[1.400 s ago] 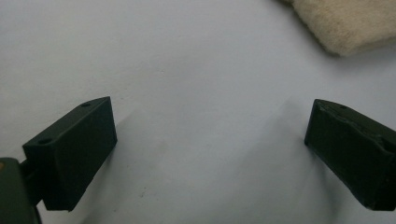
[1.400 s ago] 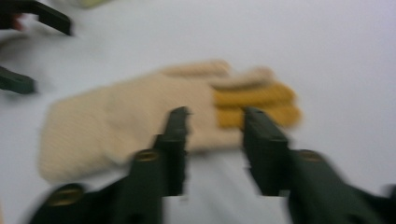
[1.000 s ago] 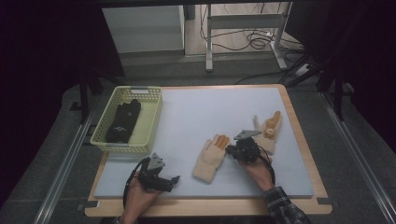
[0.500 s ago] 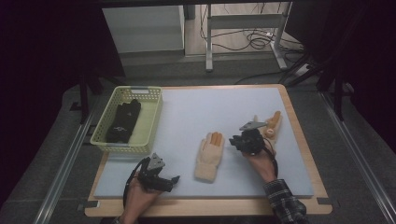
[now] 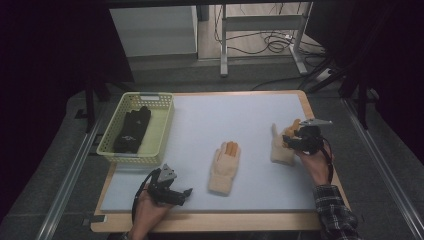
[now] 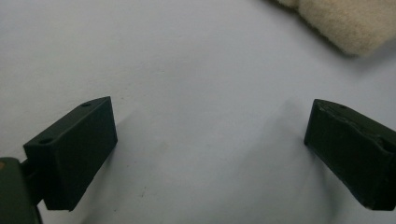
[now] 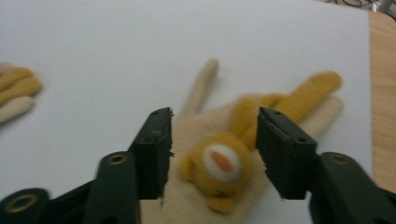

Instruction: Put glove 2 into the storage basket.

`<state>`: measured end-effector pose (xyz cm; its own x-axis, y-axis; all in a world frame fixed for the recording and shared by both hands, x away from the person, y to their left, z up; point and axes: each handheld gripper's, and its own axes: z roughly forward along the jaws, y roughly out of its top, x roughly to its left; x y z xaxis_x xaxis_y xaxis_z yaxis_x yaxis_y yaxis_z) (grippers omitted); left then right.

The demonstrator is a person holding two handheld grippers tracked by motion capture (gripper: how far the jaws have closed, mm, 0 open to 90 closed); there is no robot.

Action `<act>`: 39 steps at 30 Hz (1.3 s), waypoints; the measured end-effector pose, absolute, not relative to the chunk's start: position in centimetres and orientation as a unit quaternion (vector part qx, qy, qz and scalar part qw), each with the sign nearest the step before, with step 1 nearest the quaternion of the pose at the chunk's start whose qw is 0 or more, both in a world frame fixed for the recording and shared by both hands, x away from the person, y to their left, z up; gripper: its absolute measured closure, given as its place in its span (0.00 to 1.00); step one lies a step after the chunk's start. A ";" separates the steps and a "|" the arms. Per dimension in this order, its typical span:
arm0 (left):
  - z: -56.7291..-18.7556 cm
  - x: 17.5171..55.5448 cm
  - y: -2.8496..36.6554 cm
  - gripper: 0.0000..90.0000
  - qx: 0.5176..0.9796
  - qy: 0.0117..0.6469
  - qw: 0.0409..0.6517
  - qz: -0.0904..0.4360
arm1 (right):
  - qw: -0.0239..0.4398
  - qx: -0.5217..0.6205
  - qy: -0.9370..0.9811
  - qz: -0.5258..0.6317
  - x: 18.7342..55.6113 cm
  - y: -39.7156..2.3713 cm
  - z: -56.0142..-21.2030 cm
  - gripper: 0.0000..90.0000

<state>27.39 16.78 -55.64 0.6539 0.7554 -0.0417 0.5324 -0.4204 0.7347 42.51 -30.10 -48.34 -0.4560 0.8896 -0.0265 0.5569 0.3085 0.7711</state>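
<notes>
I've just swung my right gripper (image 5: 296, 139) away from the middle glove (image 5: 225, 167) to the second cream glove (image 7: 243, 154) near the bench's right edge. Its jaws have been opening and now stand apart over the bear patch, gripping nothing. My left gripper (image 5: 176, 192) rests wide open by the near edge, so I judge this glove is next, perhaps bound for the basket (image 5: 165, 131) with the black gloves (image 5: 132, 129).
</notes>
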 end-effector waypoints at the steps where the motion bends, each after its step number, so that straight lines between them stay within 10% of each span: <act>1: -55.6 27.4 16.8 0.03 0.829 0.388 0.373 0.150 | 0.229 0.468 0.776 0.356 42.7 -30.4 -48.8 0.43; 15: -55.6 27.4 16.8 0.03 0.829 0.389 0.373 0.150 | 0.219 0.464 0.778 0.363 42.8 -29.3 -49.8 0.70; 23: -55.6 27.4 16.8 0.03 0.829 0.389 0.373 0.149 | 0.184 0.435 0.770 0.429 42.0 -25.2 -44.7 0.69; 30: -55.7 27.4 16.8 0.03 0.828 0.389 0.374 0.150 | 0.110 0.473 0.800 0.354 40.8 -25.7 -49.9 0.59; 39: -55.7 27.4 16.8 0.03 0.828 0.390 0.374 0.150 | 0.159 0.418 0.811 0.376 39.7 -27.2 -49.7 0.44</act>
